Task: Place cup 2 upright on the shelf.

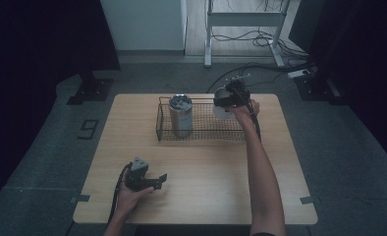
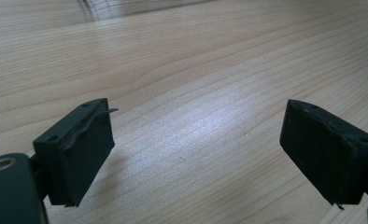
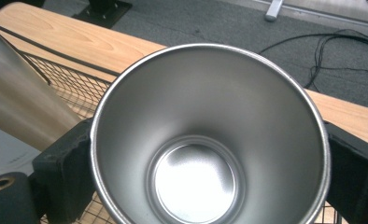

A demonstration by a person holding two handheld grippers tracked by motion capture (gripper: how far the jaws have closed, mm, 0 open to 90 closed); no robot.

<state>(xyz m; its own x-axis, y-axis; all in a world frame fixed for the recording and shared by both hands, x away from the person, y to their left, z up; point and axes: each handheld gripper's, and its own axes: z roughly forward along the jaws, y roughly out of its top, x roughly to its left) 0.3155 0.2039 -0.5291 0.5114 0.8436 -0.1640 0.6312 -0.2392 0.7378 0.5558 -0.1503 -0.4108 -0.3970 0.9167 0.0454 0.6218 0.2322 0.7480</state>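
A bare steel cup point(image 3: 205, 140), open end toward the camera, is clamped between the black jaws of my right gripper point(image 3: 210, 179). In the high view that cup point(image 1: 219, 107) hangs over the right end of a black wire basket point(image 1: 201, 136) at the back of the wooden table point(image 1: 206, 172), held there by the right gripper point(image 1: 227, 100). A taller lidded steel tumbler point(image 1: 180, 116) stands upright in the basket's left end, also seen as the tumbler point(image 3: 18, 107) beside the basket mesh point(image 3: 74, 84). My left gripper point(image 1: 158, 181) rests low at the table's front left, jaws wide apart with nothing between them point(image 2: 201, 154).
Beyond the table's far edge are cables point(image 1: 260, 39) on the grey floor, a white desk frame point(image 1: 208, 49) and a black stand base point(image 1: 91, 91) at the left. Bare wood point(image 2: 173, 70) lies ahead of the left gripper.
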